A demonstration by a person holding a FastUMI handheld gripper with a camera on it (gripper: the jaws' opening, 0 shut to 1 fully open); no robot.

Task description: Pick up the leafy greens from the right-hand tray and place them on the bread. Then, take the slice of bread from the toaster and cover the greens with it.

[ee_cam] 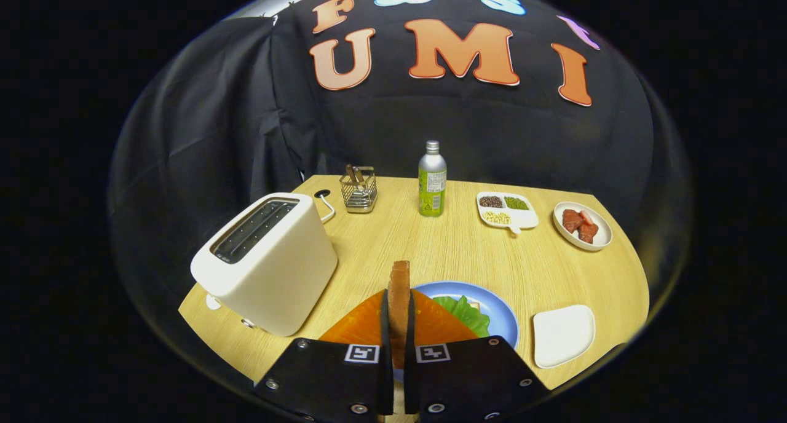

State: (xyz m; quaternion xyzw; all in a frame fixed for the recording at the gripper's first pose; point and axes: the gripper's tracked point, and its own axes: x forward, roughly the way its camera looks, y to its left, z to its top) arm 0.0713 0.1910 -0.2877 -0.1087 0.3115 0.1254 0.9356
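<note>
The hand-held gripper clamps an upright brown bread slice edge-on, above the round blue plate holding green leafy greens.

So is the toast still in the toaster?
Out. The tongs are shut on the toast, held upright ahead of the toaster.

This is a staged recording booth got up as a kitchen: black cloth hangs all round a small wooden table. A white toaster stands at ten o'clock, a bottle at twelve, dishes of food toward two.
</note>
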